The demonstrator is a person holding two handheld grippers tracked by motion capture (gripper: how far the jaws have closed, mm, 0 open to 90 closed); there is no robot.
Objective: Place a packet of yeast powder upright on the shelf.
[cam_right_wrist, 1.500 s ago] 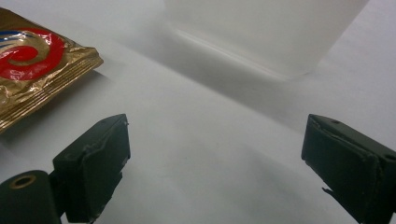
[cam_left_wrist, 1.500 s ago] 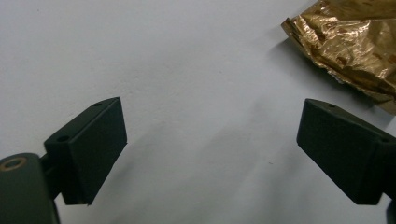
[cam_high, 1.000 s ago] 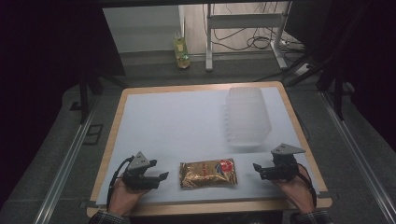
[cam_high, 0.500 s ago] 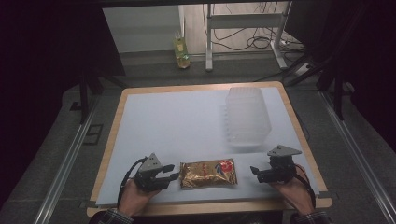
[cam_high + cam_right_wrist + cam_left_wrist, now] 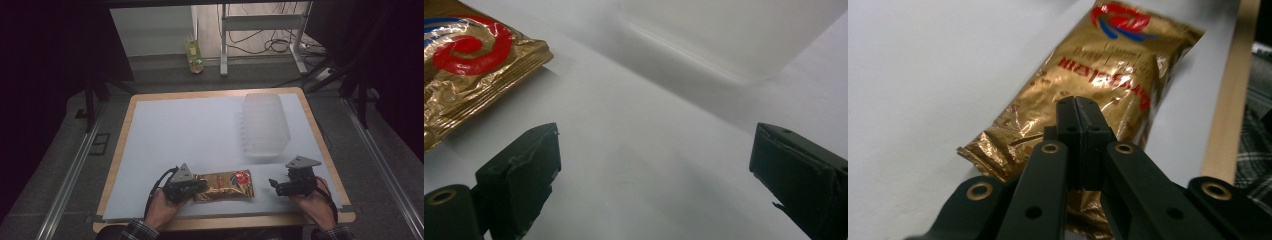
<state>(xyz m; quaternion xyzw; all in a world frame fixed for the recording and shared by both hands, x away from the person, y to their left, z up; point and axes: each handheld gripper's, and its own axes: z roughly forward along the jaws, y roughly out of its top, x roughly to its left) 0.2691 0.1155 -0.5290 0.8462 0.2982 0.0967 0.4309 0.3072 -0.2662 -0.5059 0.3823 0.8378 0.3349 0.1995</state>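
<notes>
A gold foil packet [image 5: 225, 185] with a red swirl lies flat near the front edge of the white mat [image 5: 190, 130]. My left gripper [image 5: 199, 186] sits over the packet's left end. In the left gripper view its jaws are pressed together, and the gripper [image 5: 1078, 104] is shut above the packet [image 5: 1108, 75]; I see no foil between them. My right gripper [image 5: 273, 185] is open a short way right of the packet, apart from it. In the right gripper view the gripper [image 5: 655, 137] holds nothing, and the packet's end [image 5: 469, 55] lies at upper left.
A clear ribbed plastic container [image 5: 265, 125] lies on the mat's right side, beyond the right gripper, and appears as a pale wall [image 5: 734, 35] in the right gripper view. The table's wooden edge [image 5: 1228, 100] runs close by the packet. A yellow bottle [image 5: 194, 55] stands on the floor behind.
My left gripper has moved right from beside the packet to over its left end. The right gripper has shifted only slightly. The packet lies where it was.
</notes>
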